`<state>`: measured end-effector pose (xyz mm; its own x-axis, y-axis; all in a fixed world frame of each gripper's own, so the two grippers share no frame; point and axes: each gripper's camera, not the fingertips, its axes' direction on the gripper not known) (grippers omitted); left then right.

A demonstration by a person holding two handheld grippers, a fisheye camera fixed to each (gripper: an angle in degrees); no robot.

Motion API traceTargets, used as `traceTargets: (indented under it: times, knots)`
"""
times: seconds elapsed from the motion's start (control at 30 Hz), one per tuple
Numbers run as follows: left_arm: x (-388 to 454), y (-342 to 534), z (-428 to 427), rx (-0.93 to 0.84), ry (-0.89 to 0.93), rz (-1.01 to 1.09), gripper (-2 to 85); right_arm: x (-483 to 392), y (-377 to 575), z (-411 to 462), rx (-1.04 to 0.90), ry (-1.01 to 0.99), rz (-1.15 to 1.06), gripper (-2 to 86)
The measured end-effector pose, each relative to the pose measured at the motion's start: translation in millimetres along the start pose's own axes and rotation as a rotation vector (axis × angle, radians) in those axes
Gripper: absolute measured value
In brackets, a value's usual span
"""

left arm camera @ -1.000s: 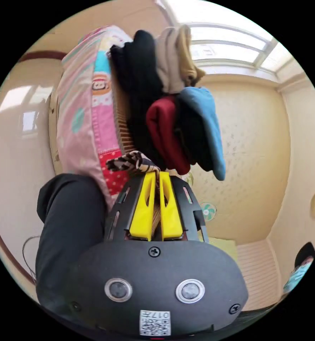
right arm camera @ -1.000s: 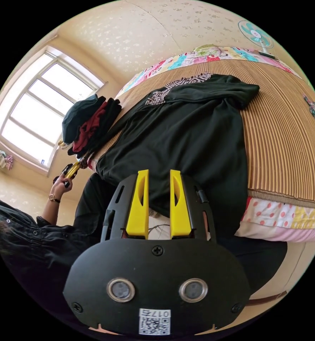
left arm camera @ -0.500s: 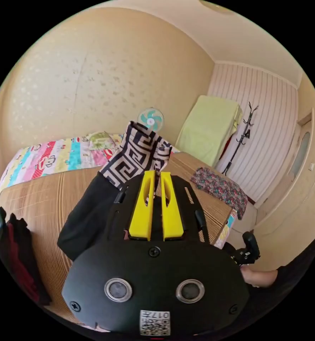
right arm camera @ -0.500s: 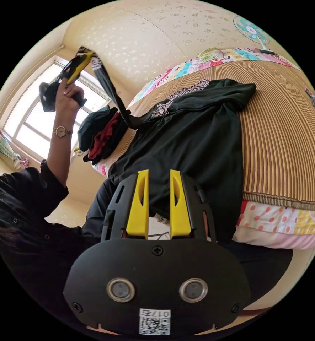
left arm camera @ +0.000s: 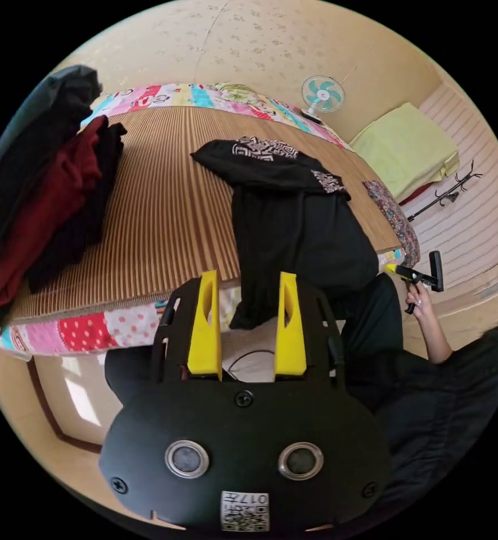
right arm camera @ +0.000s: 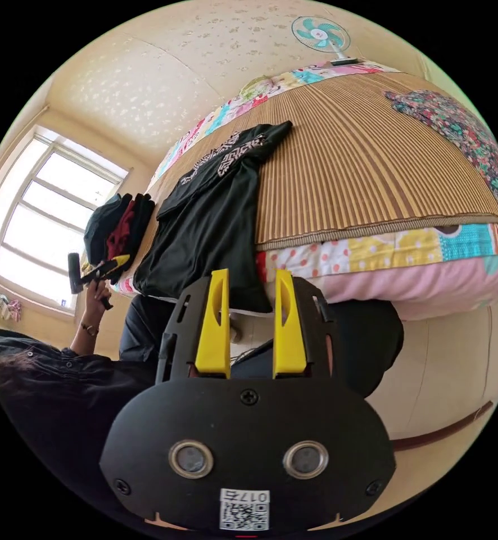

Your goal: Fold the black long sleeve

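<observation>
The black long sleeve (left arm camera: 294, 230) lies on the striped bed mat (left arm camera: 164, 197), its hem hanging over the near edge. Both sleeves are folded across its top, patterned cuffs (left arm camera: 263, 147) showing. My left gripper (left arm camera: 248, 278) is open and empty, just off the bed edge near the hem. In the right gripper view the shirt (right arm camera: 209, 219) lies ahead, and my right gripper (right arm camera: 251, 275) is open and empty below the hanging hem. A hand holds the left gripper (right arm camera: 100, 269) beside the bed, and the right gripper (left arm camera: 409, 274) is in a hand too.
A stack of folded dark and red clothes (left arm camera: 41, 185) sits on the mat's left end, also seen as the stack (right arm camera: 117, 228). A floral cloth (right arm camera: 462, 129) lies at the other end. A fan (left arm camera: 322, 93), a coat stand (left arm camera: 448, 188) and a window (right arm camera: 41, 225) ring the room.
The left gripper, which held the patterned cuff up high, has let it go and opened. That sleeve now lies across the shirt's top. Both grippers have drawn back to the bed's near edge.
</observation>
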<state>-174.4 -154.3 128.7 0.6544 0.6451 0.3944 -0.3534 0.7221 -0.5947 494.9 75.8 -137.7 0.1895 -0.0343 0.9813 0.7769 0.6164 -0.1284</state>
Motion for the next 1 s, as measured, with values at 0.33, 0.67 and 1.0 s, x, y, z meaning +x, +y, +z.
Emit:
traceTargets:
  times: [0.33,0.67,1.0]
  knots:
    - [-34.2,32.4,58.3,-0.123,0.076,-0.014,8.6,27.0,-27.0,26.8,-0.178,-0.019,0.005,7.2]
    - [-72.4,55.9,20.5,-0.173,0.809,0.09,1.1,68.4,5.4,-79.9,-0.076,-0.441,0.043,3.2]
    - [-113.3,35.7,-19.9,0.127,0.896,-0.123,1.2,69.0,-31.9,-135.4,0.093,-0.667,0.174,3.4]
